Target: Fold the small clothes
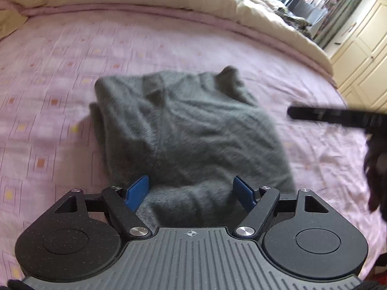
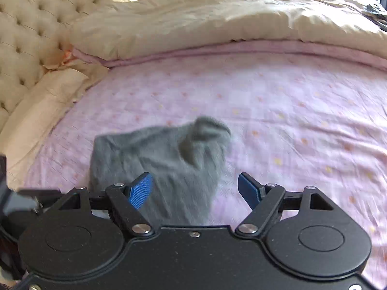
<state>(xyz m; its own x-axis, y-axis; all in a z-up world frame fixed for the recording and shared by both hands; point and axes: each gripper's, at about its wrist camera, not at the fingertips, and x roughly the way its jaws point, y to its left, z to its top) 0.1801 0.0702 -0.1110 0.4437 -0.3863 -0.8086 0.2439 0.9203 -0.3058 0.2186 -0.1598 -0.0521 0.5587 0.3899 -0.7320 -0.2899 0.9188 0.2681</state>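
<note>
A small grey knitted garment (image 1: 183,130) lies rumpled on the pink patterned bedsheet (image 1: 48,77). My left gripper (image 1: 191,191) is open, its blue pads (image 1: 136,192) spread on either side of the garment's near edge, with cloth between them but not clamped. In the right wrist view the same garment (image 2: 157,159) lies partly folded with a raised corner at its far right. My right gripper (image 2: 196,191) is open above the garment's near right edge, with one pad (image 2: 141,189) over the cloth. In the left wrist view the right gripper's black finger (image 1: 326,116) juts in from the right.
A cream duvet (image 2: 193,21) is bunched along the far side of the bed. A tufted cream headboard (image 2: 21,24) and a pillow (image 2: 41,101) are at the left. White wardrobe doors (image 1: 362,55) and a window stand beyond the bed's right side.
</note>
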